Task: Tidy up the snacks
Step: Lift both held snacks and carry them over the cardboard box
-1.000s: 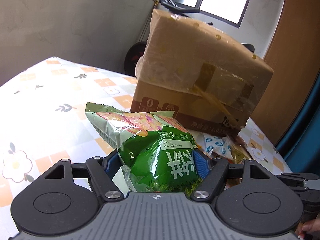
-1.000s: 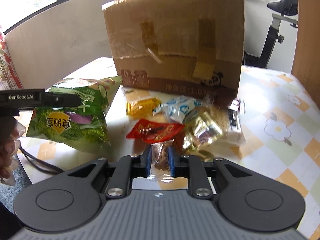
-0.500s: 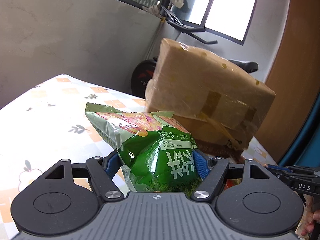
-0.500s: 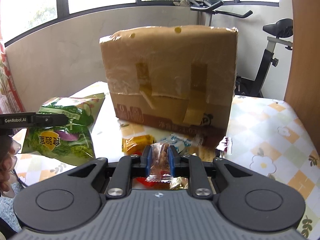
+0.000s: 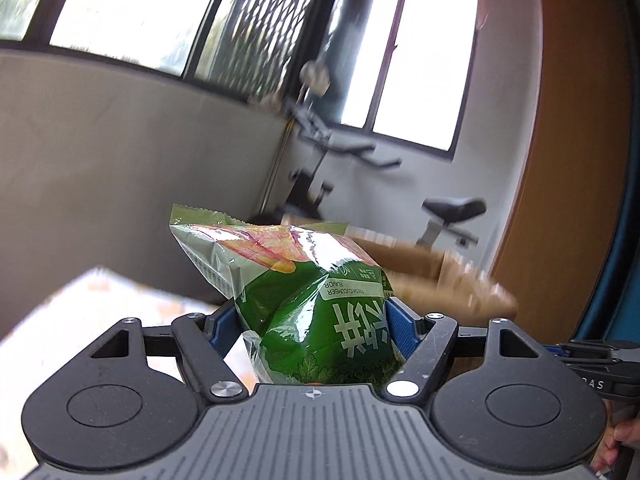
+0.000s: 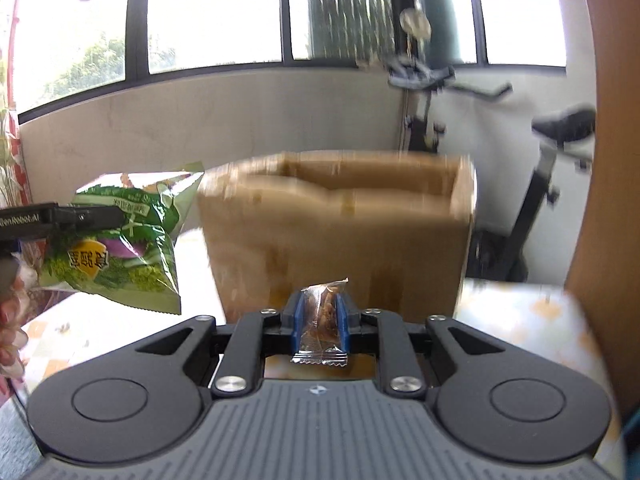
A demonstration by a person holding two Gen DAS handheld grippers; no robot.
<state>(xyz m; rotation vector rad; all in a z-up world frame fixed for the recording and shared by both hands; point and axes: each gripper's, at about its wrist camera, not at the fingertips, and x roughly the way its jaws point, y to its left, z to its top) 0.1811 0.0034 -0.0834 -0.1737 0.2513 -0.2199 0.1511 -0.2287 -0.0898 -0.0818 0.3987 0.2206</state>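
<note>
1. The left claw (image 5: 316, 332) is spread wide and clamped on a green chip bag (image 5: 304, 304). Both blue pads press into the bag's sides, and the bag stands up out of the claw, its long axis pointing forward and up, away from the camera.
2. The right claw (image 6: 320, 318) is nearly closed and clamped on a small clear snack packet (image 6: 322, 326). The packet stands upright between the blue pads, with its crimped ends showing above and below them.
3. Both snacks hang in the air, off the worktop (image 6: 516, 320). In the right wrist view, the left claw with its bag appears to the left of the right claw, at about the same height or a little higher.
4. The cardboard box (image 6: 340, 240) is straight ahead of the right claw and a little lower. Its top looks open, because a dark hollow shows behind the near wall, though blur makes this uncertain.
5. From the left claw, the box lies ahead and to the right, lower than the bag, and the bag partly covers it.
6. I judge that the coming move is to carry each snack over the box opening. The right claw seems better lined up with it; the left claw must go to its right first.
7. The chip bag is puffy and slippery, so it could slide in the grip.
</note>
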